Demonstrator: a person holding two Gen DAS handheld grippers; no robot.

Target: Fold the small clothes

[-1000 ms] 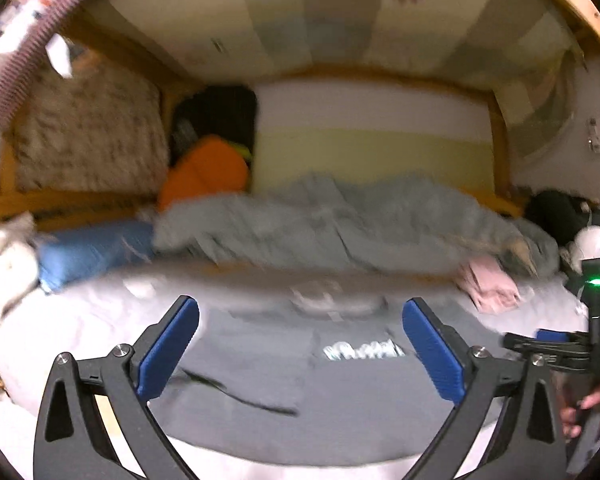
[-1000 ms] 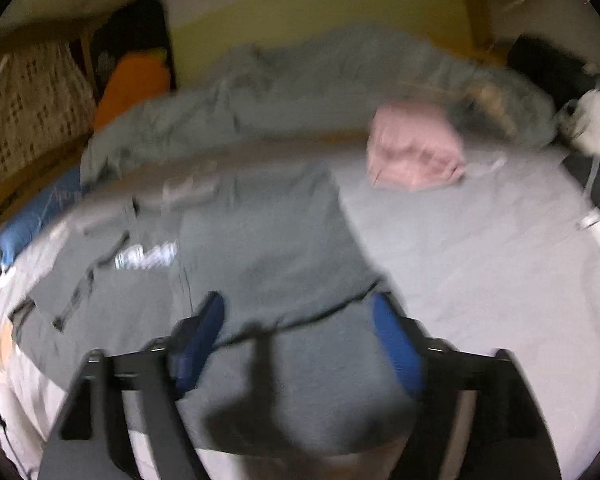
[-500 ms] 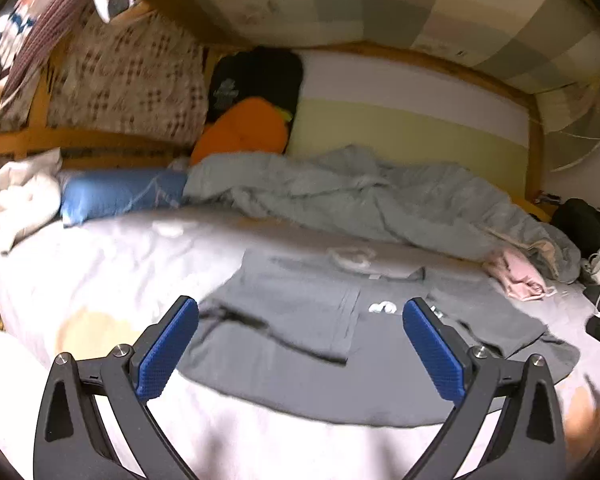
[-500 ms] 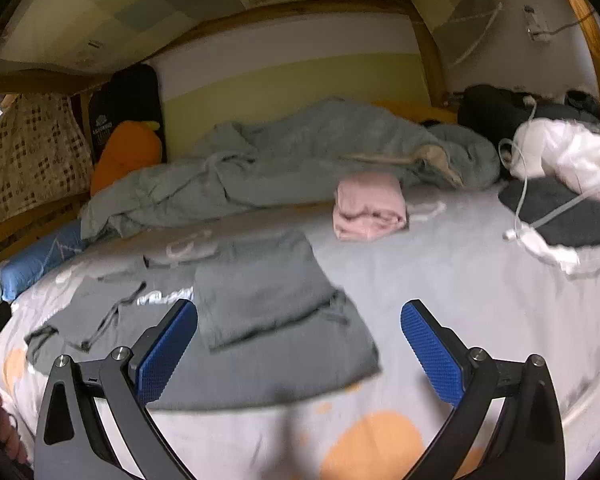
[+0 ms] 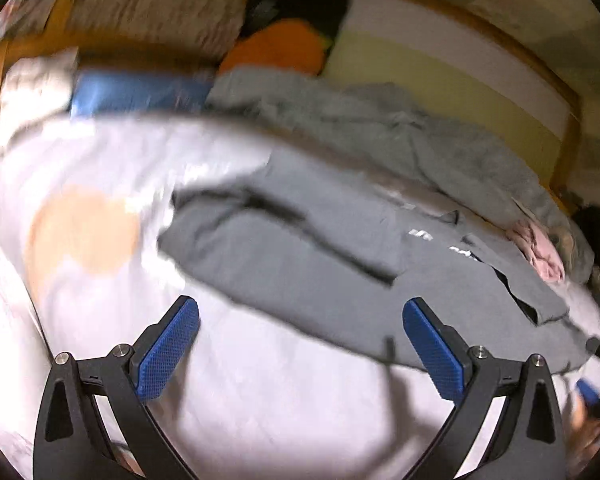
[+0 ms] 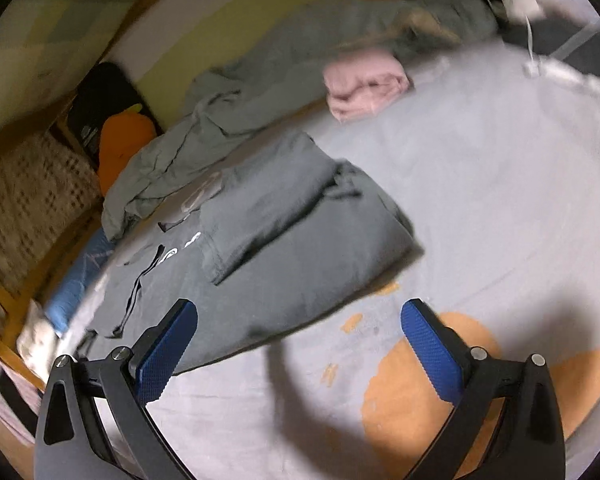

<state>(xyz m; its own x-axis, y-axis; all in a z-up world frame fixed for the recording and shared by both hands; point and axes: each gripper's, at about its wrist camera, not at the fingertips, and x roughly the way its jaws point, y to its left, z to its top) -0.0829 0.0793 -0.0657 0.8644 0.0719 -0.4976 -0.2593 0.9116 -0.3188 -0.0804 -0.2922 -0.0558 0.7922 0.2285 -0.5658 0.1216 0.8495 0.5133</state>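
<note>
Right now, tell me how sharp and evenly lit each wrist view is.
Left wrist view: heavy motion smear across the grey shirt and bed sheet; only the left tongs are crisp. Right wrist view: milder blur, a dark curved shadow on the sheet between the right tongs; fisheye bends both.

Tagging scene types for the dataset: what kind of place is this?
Most likely a bedroom, working on a bed: a pale sheet with a grey top spread on it, a rumpled grey duvet, and a wooden bed frame.

- Bare bedsheet [image 6: 500, 184] right of grey sweatshirt [image 6: 300, 248]: open passage.
- Behind, crumpled duvet [image 6: 260, 92] and folded pink garment [image 6: 364, 84] blocking.
</note>
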